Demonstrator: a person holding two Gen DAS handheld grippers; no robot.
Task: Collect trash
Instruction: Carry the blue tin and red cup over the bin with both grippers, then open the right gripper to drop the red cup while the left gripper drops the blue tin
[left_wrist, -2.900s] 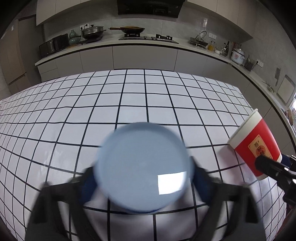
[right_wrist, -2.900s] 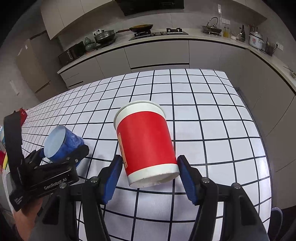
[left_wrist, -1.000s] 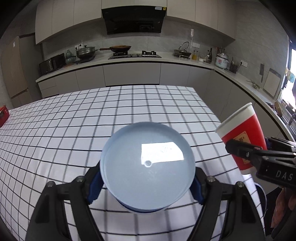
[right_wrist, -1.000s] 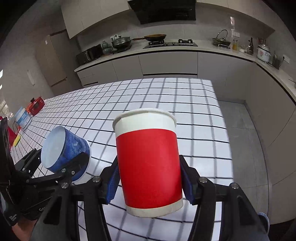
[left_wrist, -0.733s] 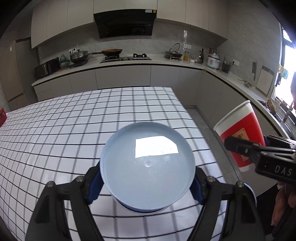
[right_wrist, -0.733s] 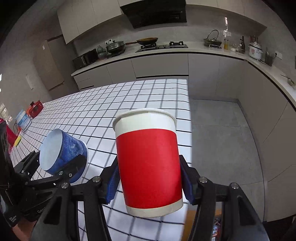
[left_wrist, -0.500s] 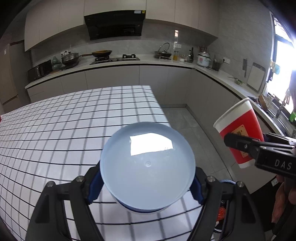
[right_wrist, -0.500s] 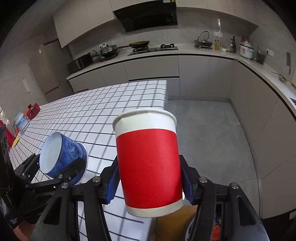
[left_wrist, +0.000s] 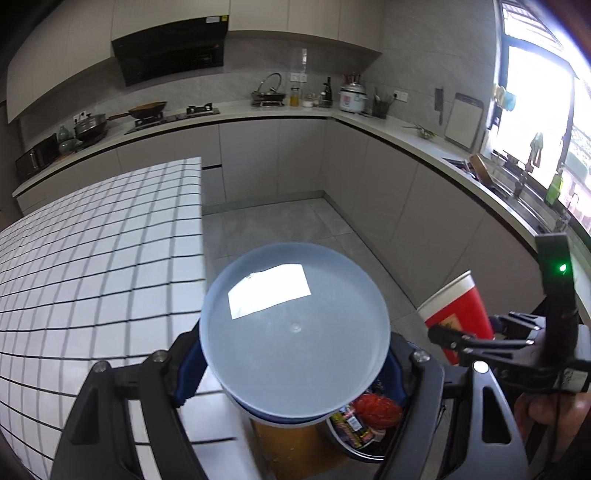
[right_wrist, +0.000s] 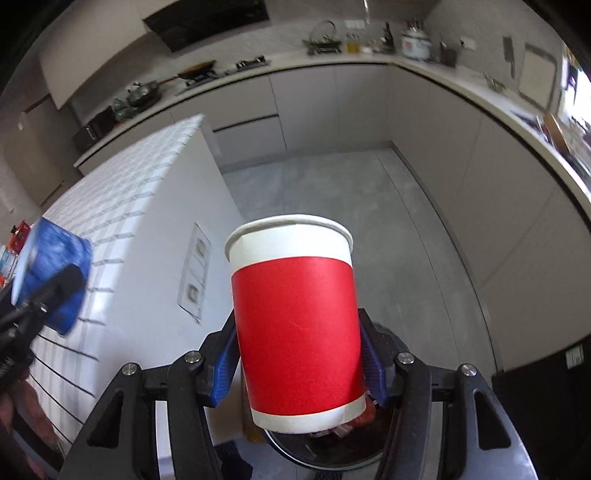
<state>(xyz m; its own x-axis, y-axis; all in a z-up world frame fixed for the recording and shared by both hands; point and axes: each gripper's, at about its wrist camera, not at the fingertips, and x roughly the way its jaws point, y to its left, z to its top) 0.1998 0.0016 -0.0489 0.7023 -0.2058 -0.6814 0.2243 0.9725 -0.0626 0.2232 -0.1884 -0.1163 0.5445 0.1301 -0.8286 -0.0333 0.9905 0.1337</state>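
Observation:
My left gripper (left_wrist: 291, 373) is shut on a blue cup (left_wrist: 295, 328) whose pale lid faces the camera; it also shows in the right wrist view (right_wrist: 51, 273). My right gripper (right_wrist: 299, 358) is shut on a red paper cup (right_wrist: 295, 332) with a white rim, held upright; the cup also shows in the left wrist view (left_wrist: 458, 314). Both cups hang above a dark round trash bin (left_wrist: 369, 443) on the floor, holding red and printed wrappers. In the right wrist view the bin (right_wrist: 325, 458) lies right under the red cup.
The white checked table (left_wrist: 99, 258) ends at my left; its white side panel (right_wrist: 177, 258) faces the bin. Grey floor (right_wrist: 332, 192) runs ahead to the L-shaped kitchen counter (left_wrist: 406, 129) with cabinets. A window (left_wrist: 535, 110) is at the right.
Both grippers have carried their cups off the table's right end and tipped down, so the floor and the trash bin have come into view beneath them.

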